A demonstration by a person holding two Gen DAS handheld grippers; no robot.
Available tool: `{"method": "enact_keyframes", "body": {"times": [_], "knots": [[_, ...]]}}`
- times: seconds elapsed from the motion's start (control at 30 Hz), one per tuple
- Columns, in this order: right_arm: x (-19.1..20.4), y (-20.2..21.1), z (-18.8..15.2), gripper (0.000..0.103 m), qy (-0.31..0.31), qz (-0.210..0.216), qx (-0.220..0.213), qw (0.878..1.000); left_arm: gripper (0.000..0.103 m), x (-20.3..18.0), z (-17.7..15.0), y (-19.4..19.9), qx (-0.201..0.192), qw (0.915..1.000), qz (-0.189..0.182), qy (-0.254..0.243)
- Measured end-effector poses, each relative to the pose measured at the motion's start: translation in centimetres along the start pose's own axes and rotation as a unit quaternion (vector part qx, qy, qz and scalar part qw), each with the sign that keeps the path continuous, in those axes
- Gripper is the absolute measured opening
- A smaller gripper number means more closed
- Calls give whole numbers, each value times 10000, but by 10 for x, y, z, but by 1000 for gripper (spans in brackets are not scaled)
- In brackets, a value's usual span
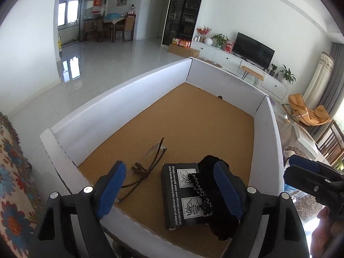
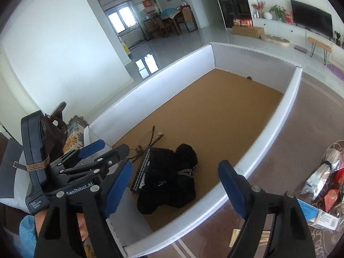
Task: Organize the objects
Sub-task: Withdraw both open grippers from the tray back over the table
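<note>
A large white-walled cardboard box point(image 1: 120, 99) with a brown floor lies open in front of me; it also shows in the right wrist view point(image 2: 172, 75). Inside near its front lie a pair of glasses point(image 1: 154, 150), a black printed box point(image 1: 180, 193) and a black knitted bundle point(image 1: 215, 182) partly on top of it. In the right wrist view the glasses point(image 2: 150, 138), black box point(image 2: 143, 172) and bundle point(image 2: 172, 180) show too. My left gripper point(image 1: 169, 187) is open and empty above the box's front. My right gripper point(image 2: 174, 187) is open and empty above the box's near edge.
A flowered cloth point(image 1: 13, 182) lies left of the box. A pile of packets point(image 2: 329, 172) and a blue-white carton point(image 2: 320, 217) lie on the brown surface to the right. The living room floor, a TV unit point(image 1: 247, 60) and an orange chair point(image 1: 307, 111) lie beyond.
</note>
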State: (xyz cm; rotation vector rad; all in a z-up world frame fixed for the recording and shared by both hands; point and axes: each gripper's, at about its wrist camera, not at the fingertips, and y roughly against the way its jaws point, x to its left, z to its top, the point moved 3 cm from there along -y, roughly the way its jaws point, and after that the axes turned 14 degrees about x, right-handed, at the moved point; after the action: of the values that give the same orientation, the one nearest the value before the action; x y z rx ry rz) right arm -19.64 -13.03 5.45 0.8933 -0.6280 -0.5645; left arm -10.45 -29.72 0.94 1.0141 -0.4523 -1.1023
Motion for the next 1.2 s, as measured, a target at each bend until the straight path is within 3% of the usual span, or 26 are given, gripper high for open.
{"method": "enact_keyframes", "body": {"times": [0.13, 0.2, 0.3, 0.5, 0.7, 0.9, 1.1, 1.2], "knots": [[-48, 30, -52, 89, -130, -786, -293, 9964, 86, -38, -14, 26, -354, 9989, -95, -290], [-75, 43, -83, 89, -310, -1116, -272, 9929, 93, -56, -20, 35, -480, 9979, -166, -390], [-115, 56, -124, 89, -651, -1492, -172, 9865, 93, -79, -26, 47, -547, 9966, -322, -528], [-170, 78, -186, 89, -1164, -1930, -21, 9743, 93, -113, -33, 63, -612, 9939, -305, -869], [-194, 87, -226, 89, -1414, -2258, 83, 9638, 93, -137, -46, 80, -653, 9916, -489, -1005], [-203, 85, -255, 89, -1454, -2685, 140, 9521, 93, -194, -105, 66, -224, 9819, -1106, -1519], [-210, 79, -268, 91, -1530, -2765, 225, 9485, 93, -248, -172, 8, 489, 9646, -1178, -2309], [-213, 78, -267, 95, -1606, -2793, 239, 9464, 93, -254, -189, -11, 593, 9594, -1008, -2567]]}}
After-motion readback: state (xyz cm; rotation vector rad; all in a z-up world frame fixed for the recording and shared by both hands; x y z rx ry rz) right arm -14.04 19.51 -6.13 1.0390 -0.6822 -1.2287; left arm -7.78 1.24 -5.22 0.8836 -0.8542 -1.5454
